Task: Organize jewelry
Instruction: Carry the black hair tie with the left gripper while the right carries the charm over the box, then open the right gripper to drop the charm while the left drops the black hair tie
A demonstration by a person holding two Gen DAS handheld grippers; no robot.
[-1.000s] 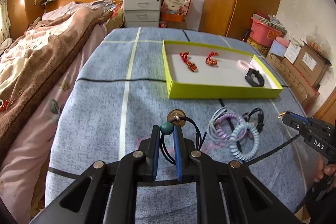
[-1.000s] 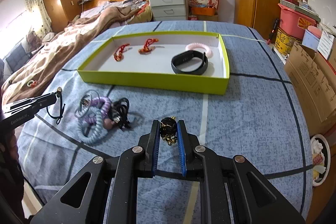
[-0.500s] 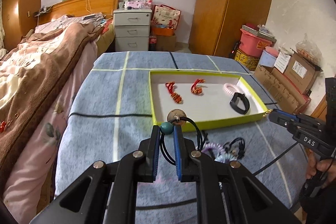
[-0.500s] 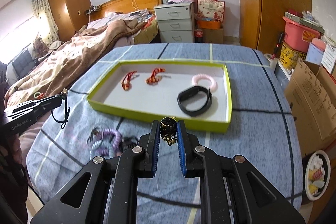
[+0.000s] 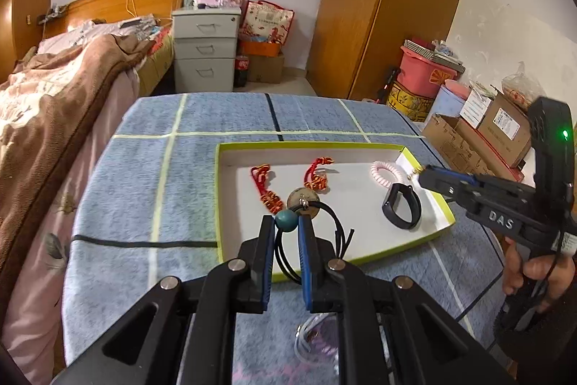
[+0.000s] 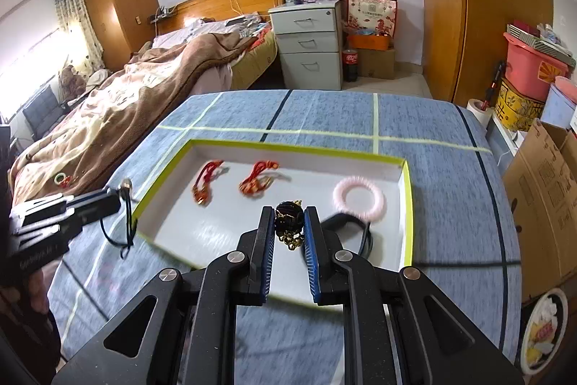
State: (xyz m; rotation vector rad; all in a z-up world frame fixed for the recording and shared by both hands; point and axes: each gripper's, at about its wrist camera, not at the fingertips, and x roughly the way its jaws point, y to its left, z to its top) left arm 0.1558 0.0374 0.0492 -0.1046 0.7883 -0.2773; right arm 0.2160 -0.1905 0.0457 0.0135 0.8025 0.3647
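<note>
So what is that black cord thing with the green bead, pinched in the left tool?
It is a necklace: a thin black cord strung with a round teal bead and a bronze-looking coin pendant. The left gripper holds it by the bead, its jaws shut. The cord loops down, loose ends dangling, above the yellow-green tray.

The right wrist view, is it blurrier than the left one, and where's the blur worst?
Right wrist view: yes, motion blur smears the black wristband, the red knots and the tray rim, while the right gripper stays sharp. Left wrist view: mostly crisp, soft only over the hair ties at the bottom; fisheye bends both.
</note>
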